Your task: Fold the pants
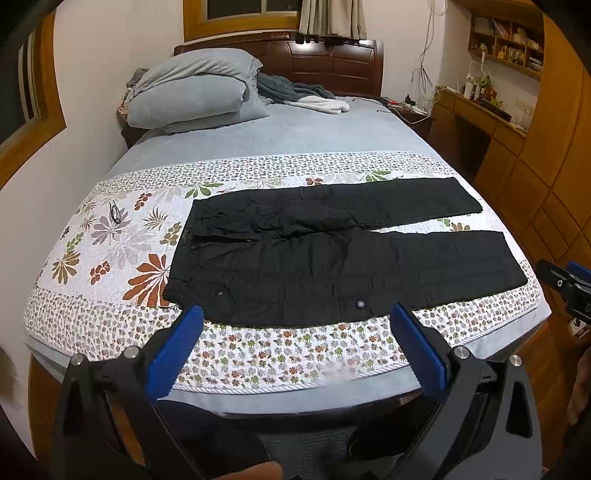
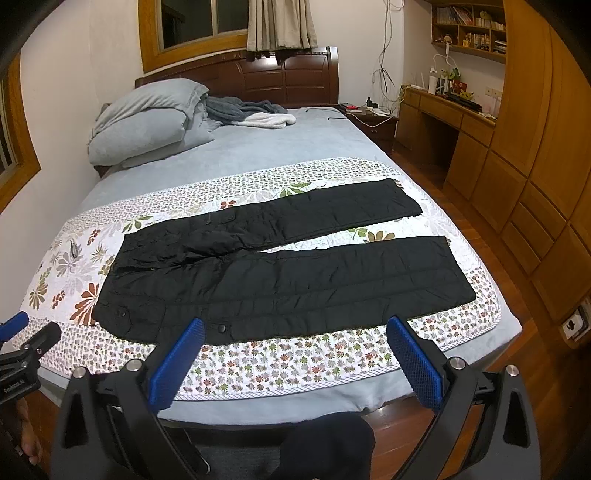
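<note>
pants [image 1: 332, 251] black, flat and unfolded on the quilt [image 1: 110, 236] at your end of the bed [image 1: 295, 133], legs split right. your left tongs [image 1: 295, 321] and right tongs [image 2: 295, 332] both released, holding nothing.

Both views are evenly lit by warm indoor light, and the window [image 2: 192, 22] panes are dark. The pale quilt [image 1: 258, 354] near the bed's foot looks bright, close to washed out, while the black pants [image 2: 280, 280] swallow detail and show only faint creases. Shadows are soft and shallow. Fisheye distortion bows the walls and the wardrobe [image 2: 535, 155], and black vignetting fills the corners. Focus is fairly sharp mid-frame, with a small smeared patch on the quilt's near edge in the left view.
</note>
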